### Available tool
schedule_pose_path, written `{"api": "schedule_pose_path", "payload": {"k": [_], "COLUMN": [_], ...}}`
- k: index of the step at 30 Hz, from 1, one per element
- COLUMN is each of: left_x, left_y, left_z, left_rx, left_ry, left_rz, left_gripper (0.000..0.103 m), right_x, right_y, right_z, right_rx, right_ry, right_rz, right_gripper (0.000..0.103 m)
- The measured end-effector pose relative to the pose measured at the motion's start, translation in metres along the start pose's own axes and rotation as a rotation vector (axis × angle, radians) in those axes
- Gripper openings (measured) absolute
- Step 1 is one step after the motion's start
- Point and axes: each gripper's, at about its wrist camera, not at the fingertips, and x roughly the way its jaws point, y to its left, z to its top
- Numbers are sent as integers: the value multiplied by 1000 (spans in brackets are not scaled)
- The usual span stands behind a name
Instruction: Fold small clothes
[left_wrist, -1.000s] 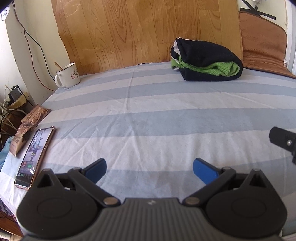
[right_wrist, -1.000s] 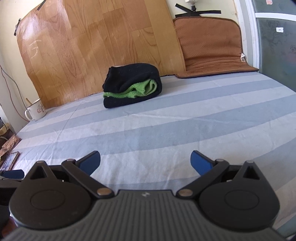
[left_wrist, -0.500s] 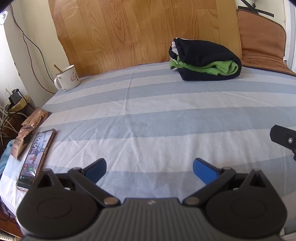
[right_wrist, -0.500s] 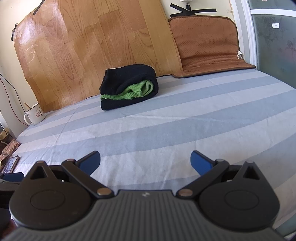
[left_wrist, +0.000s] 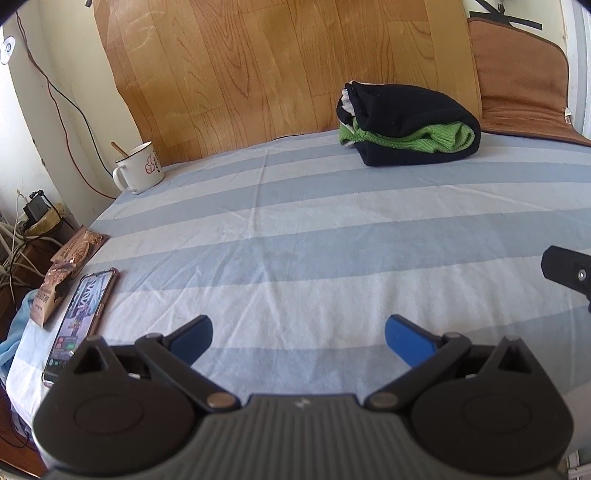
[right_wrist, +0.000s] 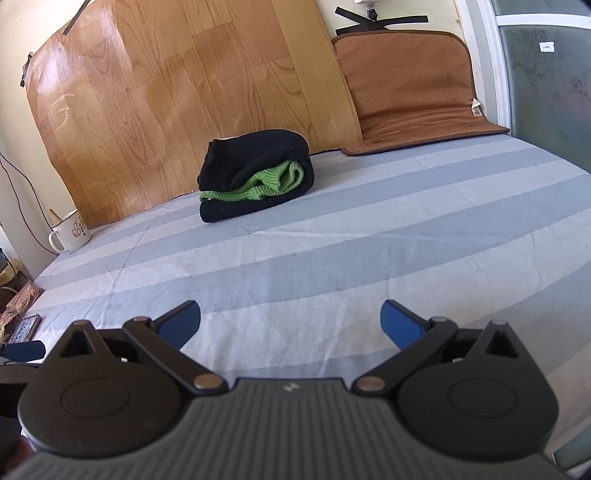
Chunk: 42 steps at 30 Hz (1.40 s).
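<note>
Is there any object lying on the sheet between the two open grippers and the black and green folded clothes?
Nothing visible. Only bare striped sheet lies between the left gripper, the right gripper and the folded clothes. The mug and phone sit off to the left.

Left hand-held gripper (left_wrist: 298, 334) jaws spread wide, right hand-held gripper (right_wrist: 290, 321) likewise, both empty
</note>
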Motion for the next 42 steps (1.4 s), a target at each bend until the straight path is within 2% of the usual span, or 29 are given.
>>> {"api": "schedule_pose_path", "payload": {"k": [11, 42], "left_x": [-5, 1], "left_y": [-6, -11], "left_z": [2, 2], "left_rx": [34, 52], "left_ry": [-33, -7], "left_rz": [29, 45], "left_gripper": [103, 103], "right_x": [-1, 1], "right_y": [-2, -14], "right_z": [2, 3], "right_rx": [9, 44], "right_ry": [-3, 8], "right_rz": [2, 13], "right_gripper": [103, 103]}}
